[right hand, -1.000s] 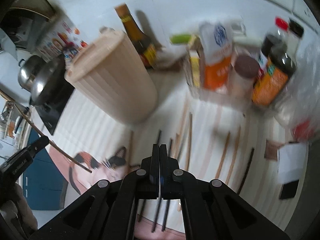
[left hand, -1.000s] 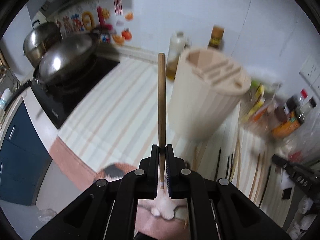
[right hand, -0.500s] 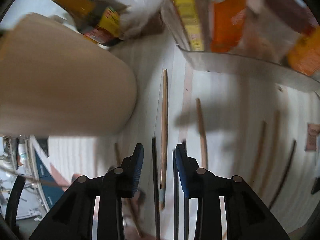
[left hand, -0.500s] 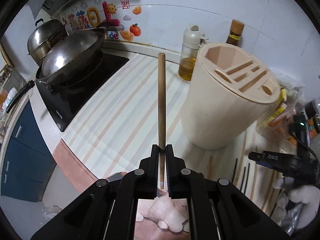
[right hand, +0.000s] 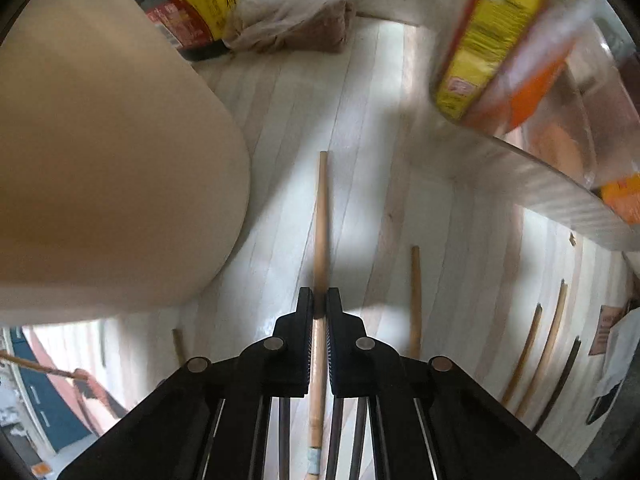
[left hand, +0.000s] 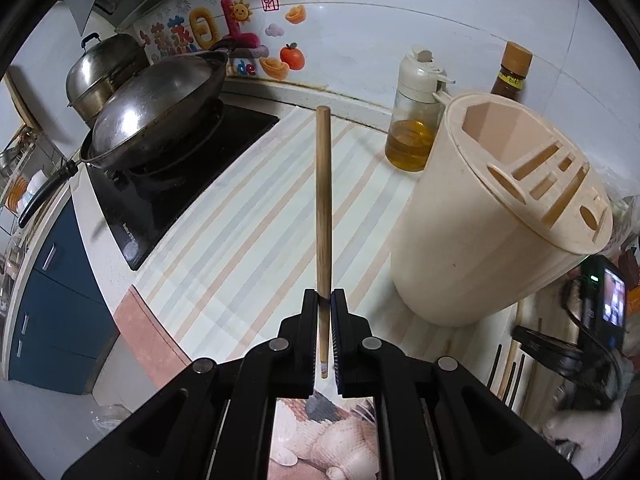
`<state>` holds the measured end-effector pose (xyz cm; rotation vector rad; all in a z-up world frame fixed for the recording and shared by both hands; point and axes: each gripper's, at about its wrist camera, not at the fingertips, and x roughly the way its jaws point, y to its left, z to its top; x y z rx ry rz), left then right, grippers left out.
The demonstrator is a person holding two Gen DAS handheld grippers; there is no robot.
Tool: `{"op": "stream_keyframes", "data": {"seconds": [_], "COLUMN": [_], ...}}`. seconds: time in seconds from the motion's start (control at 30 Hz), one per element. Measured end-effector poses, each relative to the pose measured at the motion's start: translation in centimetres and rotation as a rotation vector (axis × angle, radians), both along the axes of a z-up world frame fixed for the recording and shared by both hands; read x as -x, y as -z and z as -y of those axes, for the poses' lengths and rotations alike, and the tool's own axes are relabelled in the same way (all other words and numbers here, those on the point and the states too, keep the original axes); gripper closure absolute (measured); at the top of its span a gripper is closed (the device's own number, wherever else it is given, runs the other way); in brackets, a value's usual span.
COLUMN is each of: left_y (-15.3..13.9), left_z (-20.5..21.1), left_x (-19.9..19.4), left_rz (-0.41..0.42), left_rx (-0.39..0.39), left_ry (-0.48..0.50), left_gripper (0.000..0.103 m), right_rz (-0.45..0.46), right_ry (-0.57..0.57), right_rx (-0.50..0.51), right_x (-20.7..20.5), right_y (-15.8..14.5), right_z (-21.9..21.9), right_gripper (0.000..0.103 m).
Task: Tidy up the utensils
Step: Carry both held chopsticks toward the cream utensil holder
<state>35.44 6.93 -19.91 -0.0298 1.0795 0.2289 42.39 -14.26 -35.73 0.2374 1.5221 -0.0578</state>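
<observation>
My left gripper [left hand: 324,300] is shut on a light wooden chopstick [left hand: 323,200] that sticks out forward above the striped counter. The beige utensil holder [left hand: 492,220] with slots in its lid stands just to the right of it. My right gripper [right hand: 319,300] points straight down at the counter, jaws closing on a second wooden chopstick [right hand: 321,220] that lies flat; the pads touch its sides. The holder's wall [right hand: 100,160] is close on the left in the right wrist view. More wooden chopsticks [right hand: 415,300] and dark chopsticks [right hand: 560,380] lie to the right.
A wok [left hand: 156,116] and a steel pot [left hand: 104,72] sit on the black hob [left hand: 180,184] at left. An oil bottle [left hand: 416,120] and a sauce bottle [left hand: 512,72] stand behind the holder. A clear bin of packets [right hand: 540,120] is right of the chopsticks.
The right gripper dropped to the counter, opened around a lying chopstick and closed on it. The left gripper, still holding its chopstick, sank a little and the holder looks nearer.
</observation>
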Motion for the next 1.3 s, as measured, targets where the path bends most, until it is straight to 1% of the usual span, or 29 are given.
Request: {"op": "stream_keyframes", "data": {"seconds": [0.2,0.3,0.33,0.37,0.4,0.47,0.5,0.53,0.57,0.6,0.63,0.7,0.73,0.77,0.8,0.83,0.87,0.93,1.0,1.07,1.17,1.3], "left_y": [-1.8,-3.6,-4.2,-5.2,-6.1,-8.1,-9.2,-10.1,-11.3,-12.0,-12.5,-13.1,-12.9,-12.6,-12.1,-11.4,-10.6,-8.8,-7.3,-5.9,-4.4,-3.4], "left_z": [-0.2,-0.2,-0.3,-0.3,-0.3,-0.3,-0.3,-0.2,-0.2,-0.1,0.0,0.2,0.2,0.2,0.2,0.3,0.3,0.0,-0.3,-0.9,-1.7,-2.5], "left_x": [1.2,2.3,2.7,3.0,3.4,3.8,4.0,4.1,4.1,4.2,4.2,4.2,4.1,3.9,3.7,3.5,3.3,3.2,3.1,3.1,3.6,4.5], "left_rz": [0.037,0.071,0.085,0.105,0.123,0.163,0.189,0.209,0.232,0.247,0.264,0.288,0.289,0.285,0.276,0.265,0.249,0.212,0.184,0.152,0.122,0.105], "left_rx": [0.023,0.041,0.047,0.053,0.058,0.073,0.076,0.076,0.08,0.081,0.074,0.049,0.046,0.044,0.039,0.032,0.026,0.02,0.001,0.001,-0.024,-0.046], "left_ry": [0.008,0.019,0.021,0.025,0.028,0.037,0.042,0.047,0.055,0.06,0.06,0.057,0.052,0.046,0.039,0.034,0.027,0.014,-0.002,-0.02,-0.04,-0.059], "left_gripper": [0.099,0.099,0.099,0.099,0.099,0.099,0.099,0.099,0.099,0.099,0.099,0.099,0.099,0.099,0.099,0.099,0.099,0.099,0.099,0.099,0.099,0.099], "right_rz": [0.172,0.301,0.33,0.373,0.411,0.486,0.502,0.541,0.552,0.539,0.526,0.462,0.397,0.364,0.308,0.267,0.205,0.113,0.028,-0.024,-0.088,-0.15], "right_ry": [-0.006,-0.013,-0.011,-0.011,-0.009,-0.008,-0.009,-0.015,-0.02,-0.021,-0.013,0.009,0.036,0.051,0.082,0.098,0.106,0.103,0.075,0.028,-0.071,-0.209], "right_rx": [-0.059,-0.065,-0.069,-0.076,-0.088,-0.109,-0.105,-0.114,-0.124,-0.151,-0.181,-0.246,-0.294,-0.318,-0.339,-0.337,-0.333,-0.34,-0.341,-0.337,-0.302,-0.184], "right_x": [2.4,3.9,4.5,5.1,5.5,5.8,6.0,6.0,6.3,5.8,5.3,4.1,3.3,3.1,2.6,2.6,2.3,2.7,3.6,4.2,5.4,6.8], "right_y": [-7.2,-12.2,-13.2,-15.0,-16.5,-20.0,-20.8,-22.7,-23.4,-24.3,-24.3,-23.7,-22.7,-21.3,-19.7,-17.4,-15.1,-11.2,-8.4,-6.2,-3.3,-0.8], "right_z": [1.1,1.5,1.6,1.7,1.9,2.0,1.6,1.5,1.5,1.7,2.2,2.3,2.9,3.1,3.6,3.6,3.6,3.2,2.5,0.5,-3.4,-8.2], "right_gripper": [0.097,0.097,0.098,0.099,0.103,0.103,0.103,0.103,0.103,0.103,0.103,0.103,0.102,0.101,0.097,0.088,0.085,0.078,0.077,0.077,0.077,0.077]}}
